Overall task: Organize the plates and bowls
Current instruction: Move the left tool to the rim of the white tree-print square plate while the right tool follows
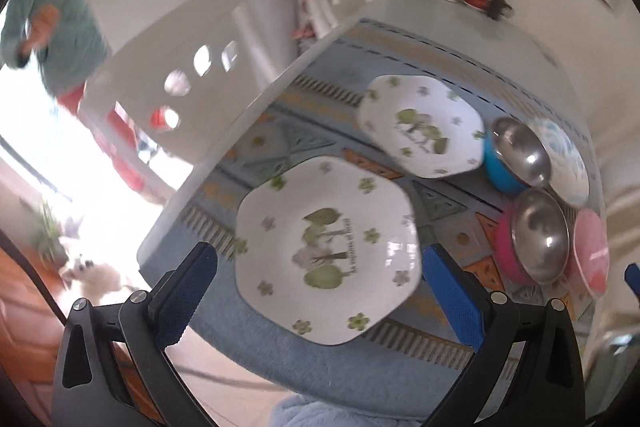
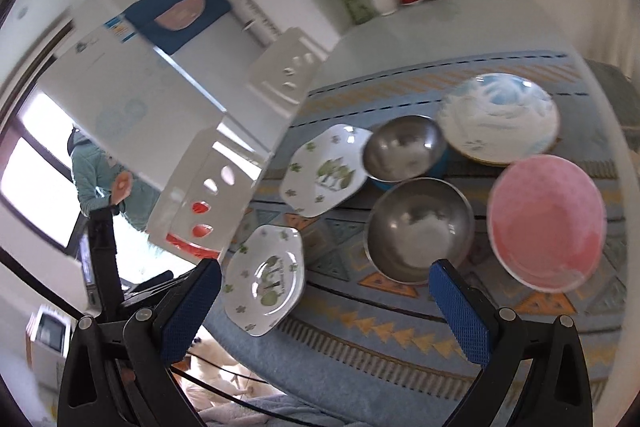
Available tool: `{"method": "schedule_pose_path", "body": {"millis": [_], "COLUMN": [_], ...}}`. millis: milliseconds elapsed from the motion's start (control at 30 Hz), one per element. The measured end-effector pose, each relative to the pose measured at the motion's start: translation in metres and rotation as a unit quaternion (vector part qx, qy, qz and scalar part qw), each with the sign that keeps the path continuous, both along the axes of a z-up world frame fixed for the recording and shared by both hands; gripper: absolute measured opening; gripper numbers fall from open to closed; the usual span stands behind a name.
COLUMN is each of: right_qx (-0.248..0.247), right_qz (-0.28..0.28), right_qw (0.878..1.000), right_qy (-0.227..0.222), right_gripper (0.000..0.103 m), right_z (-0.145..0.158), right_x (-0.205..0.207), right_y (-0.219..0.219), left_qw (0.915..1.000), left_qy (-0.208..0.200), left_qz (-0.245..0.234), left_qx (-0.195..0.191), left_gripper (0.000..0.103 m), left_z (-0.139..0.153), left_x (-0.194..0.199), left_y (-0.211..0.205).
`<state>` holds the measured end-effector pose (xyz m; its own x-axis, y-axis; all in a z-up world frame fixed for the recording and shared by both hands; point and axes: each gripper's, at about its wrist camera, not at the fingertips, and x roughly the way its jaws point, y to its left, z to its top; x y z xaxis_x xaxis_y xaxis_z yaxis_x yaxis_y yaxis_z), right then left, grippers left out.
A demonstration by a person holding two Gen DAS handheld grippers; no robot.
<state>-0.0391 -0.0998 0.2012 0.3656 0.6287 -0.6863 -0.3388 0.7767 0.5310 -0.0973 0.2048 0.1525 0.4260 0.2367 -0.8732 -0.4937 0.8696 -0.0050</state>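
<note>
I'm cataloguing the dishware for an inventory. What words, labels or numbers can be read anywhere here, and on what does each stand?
Near tree-print plate: a line of script beside the trees, roughly "At expanse of forest", only partly legible.
Far tree-print plate: script under the trees, too blurred to read.
Refrigerator: stickers on the door, too small and blurred to read.
Nothing else readable.

the left wrist view looks forward and down between the spread fingers of the left gripper (image 1: 320, 287), tilted, and sits close over the near hexagonal plate (image 1: 326, 251) at the table's near edge. the right wrist view looks the same way past the right gripper (image 2: 326, 301) from further right and further back, taking in more of the patterned tablecloth (image 2: 400, 339). both views share that plate, the second hexagonal plate (image 2: 322, 173), the two steel bowls, the pink plate (image 2: 546, 225) and the white chairs.
</note>
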Motion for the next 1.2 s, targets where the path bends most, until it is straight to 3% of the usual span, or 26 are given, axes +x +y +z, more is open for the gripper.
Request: {"method": "schedule_pose_path", "body": {"millis": [167,300,367,500,600,667,700,733,800,933,1067,1200], "right_qx": [0.007,0.043,0.053,0.091,0.083,0.038,-0.001,-0.028,-0.051,-0.037,-0.006,0.009], "right_qz": [0.040,0.083,0.106,0.207,0.247,0.244,0.229,0.228,0.234,0.232,0.198,0.166], "right_qw": [0.999,0.996,0.993,0.971,0.959,0.961,0.966,0.966,0.961,0.958,0.964,0.970], "right_qy": [-0.011,0.004,0.020,0.074,0.109,0.122,0.119,0.118,0.136,0.165,0.175,0.179], "right_gripper": [0.103,0.103,0.103,0.103,0.103,0.100,0.089,0.079,0.079,0.076,0.074,0.073], "right_z": [-0.008,-0.022,-0.031,-0.061,-0.094,-0.122,-0.136,-0.146,-0.164,-0.181,-0.184,-0.188], "right_x": [0.009,0.015,0.019,0.025,0.034,0.043,0.048,0.048,0.045,0.036,0.038,0.044], "right_y": [0.017,0.031,0.042,0.088,0.129,0.150,0.158,0.166,0.178,0.186,0.187,0.197], "left_qw": [0.9963,0.9913,0.9880,0.9860,0.9841,0.9818,0.9811,0.9808,0.9811,0.9842,0.9899,0.9893], "left_qy": [-0.013,-0.008,0.005,0.038,0.027,0.014,0.012,0.014,0.019,0.028,0.031,0.027], "left_qz": [0.057,0.094,0.119,0.143,0.145,0.144,0.140,0.134,0.122,0.097,0.045,0.006], "left_qx": [-0.062,-0.091,-0.099,-0.077,-0.098,-0.123,-0.133,-0.141,-0.149,-0.146,-0.131,-0.143], "left_gripper": [0.102,0.100,0.092,0.080,0.073,0.071,0.068,0.058,0.051,0.049,0.047,0.047], "left_z": [-0.024,-0.052,-0.069,-0.096,-0.106,-0.112,-0.116,-0.119,-0.122,-0.130,-0.131,-0.131], "left_x": [-0.012,-0.015,-0.017,-0.022,-0.025,-0.025,-0.025,-0.025,-0.024,-0.017,-0.015,-0.015], "left_y": [0.034,0.049,0.058,0.068,0.072,0.075,0.076,0.076,0.073,0.063,0.054,0.059]}}
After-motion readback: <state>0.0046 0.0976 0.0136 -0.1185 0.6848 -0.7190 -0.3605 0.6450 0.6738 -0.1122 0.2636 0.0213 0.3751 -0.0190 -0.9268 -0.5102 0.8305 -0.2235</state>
